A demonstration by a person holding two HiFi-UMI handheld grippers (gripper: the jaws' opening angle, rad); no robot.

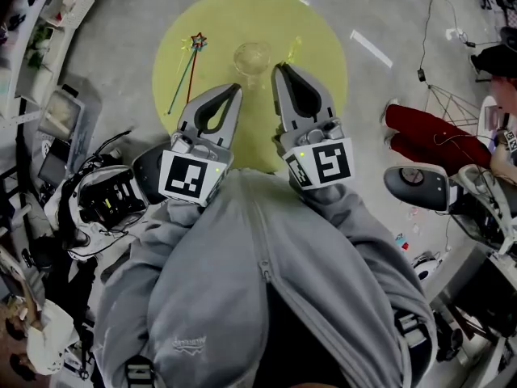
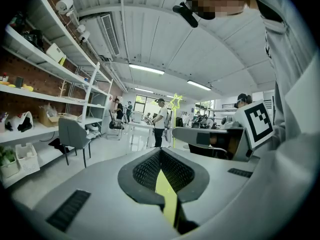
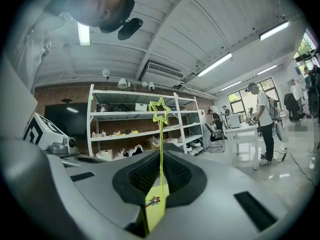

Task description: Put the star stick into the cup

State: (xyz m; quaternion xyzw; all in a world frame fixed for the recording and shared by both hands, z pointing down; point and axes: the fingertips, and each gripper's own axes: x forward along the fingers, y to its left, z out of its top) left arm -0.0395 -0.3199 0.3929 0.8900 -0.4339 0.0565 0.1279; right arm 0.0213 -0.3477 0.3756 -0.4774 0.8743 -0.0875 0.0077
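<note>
1. The cup (image 1: 252, 57) stands on the tabletop (image 1: 323, 95) near its middle, at my 12 o'clock.
2. Loose sticks (image 1: 187, 69) lie on the tabletop at the cup's 9 o'clock.
3. My left hand-held gripper (image 1: 235, 89) is at the cup's 7 o'clock, and my right hand-held gripper (image 1: 279, 69) is at its 4 o'clock.
4. The star stick (image 3: 161, 151) stands upright between my right jaws.
5. A chair (image 1: 416, 186) sits at my 3 o'clock.

Left hand-held gripper (image 2: 160, 151): grey jaws closed, tips meeting, nothing between dark ribbed pads (image 2: 145, 171). Narrow slit between them shows yellow surface (image 2: 165, 191). Right hand-held gripper (image 2: 176, 134) just beyond, at right; marker cube (image 2: 258, 124) at its rear. Star stick (image 2: 175, 102) rises upright above its tip, yellow-green outline star on top. Grey sleeve (image 2: 295, 114) fills right edge. Background: shelves (image 2: 45, 96) at left, grey chair (image 2: 72, 134), standing person (image 2: 160, 121) in white shirt, ceiling strip lights (image 2: 146, 69).
</note>
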